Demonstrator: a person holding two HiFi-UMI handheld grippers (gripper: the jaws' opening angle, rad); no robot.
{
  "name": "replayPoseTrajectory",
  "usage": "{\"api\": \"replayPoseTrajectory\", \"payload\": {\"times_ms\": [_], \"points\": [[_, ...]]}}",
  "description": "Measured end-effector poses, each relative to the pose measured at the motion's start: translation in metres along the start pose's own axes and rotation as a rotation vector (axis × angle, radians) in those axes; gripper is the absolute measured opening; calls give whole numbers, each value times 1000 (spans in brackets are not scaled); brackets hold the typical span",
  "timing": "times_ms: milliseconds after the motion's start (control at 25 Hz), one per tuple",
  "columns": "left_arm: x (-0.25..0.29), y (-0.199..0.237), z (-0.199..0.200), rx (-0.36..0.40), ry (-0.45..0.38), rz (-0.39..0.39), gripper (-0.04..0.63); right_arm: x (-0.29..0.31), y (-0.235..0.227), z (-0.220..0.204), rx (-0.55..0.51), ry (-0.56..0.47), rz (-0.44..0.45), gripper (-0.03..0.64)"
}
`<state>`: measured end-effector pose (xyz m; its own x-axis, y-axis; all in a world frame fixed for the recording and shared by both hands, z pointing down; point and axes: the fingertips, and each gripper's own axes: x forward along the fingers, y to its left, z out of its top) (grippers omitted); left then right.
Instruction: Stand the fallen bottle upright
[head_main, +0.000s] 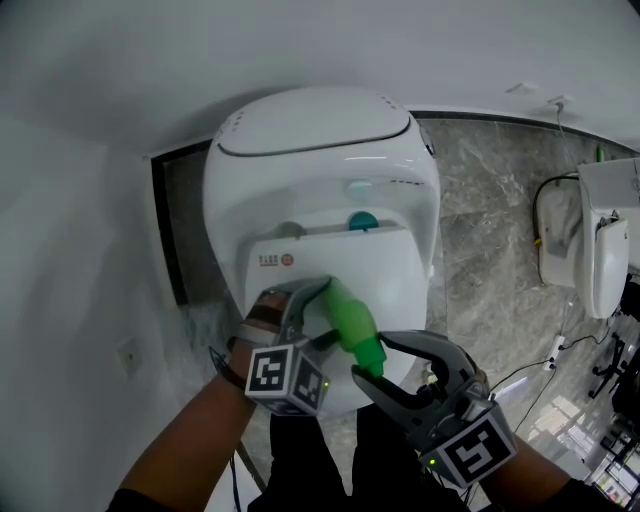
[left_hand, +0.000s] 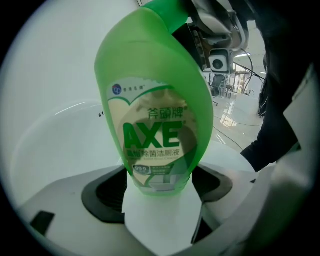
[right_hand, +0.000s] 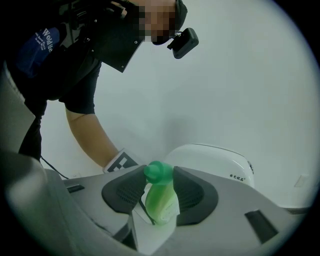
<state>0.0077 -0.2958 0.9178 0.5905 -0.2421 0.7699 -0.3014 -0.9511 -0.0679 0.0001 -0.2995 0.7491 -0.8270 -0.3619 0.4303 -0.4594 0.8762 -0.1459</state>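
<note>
Bottle (head_main: 352, 322): lower centre of the head view, held over the toilet (head_main: 300, 130), lower body clenched in the left gripper (left_hand: 160, 189) fingers. Long axis slants down-right, cap (right_hand: 158, 172) toward the right gripper (right_hand: 160, 194). Its fingers flank the cap, released. We cannot see whether the base touches the toilet.

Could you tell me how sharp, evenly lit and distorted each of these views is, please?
Head view: soft even light, sharp, edges bowed. Left gripper view: bottle fills the frame, label sharp, black fisheye corners. Right gripper view: bottle slightly blurred, dark rim all round.
</note>
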Motion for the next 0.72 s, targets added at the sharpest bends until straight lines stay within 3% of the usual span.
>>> {"api": "replayPoseTrajectory", "payload": {"times_ms": [720], "points": [[-7,-4,-12,-44,-7,3,442,11,20,8,47,-23,-9,199]]}}
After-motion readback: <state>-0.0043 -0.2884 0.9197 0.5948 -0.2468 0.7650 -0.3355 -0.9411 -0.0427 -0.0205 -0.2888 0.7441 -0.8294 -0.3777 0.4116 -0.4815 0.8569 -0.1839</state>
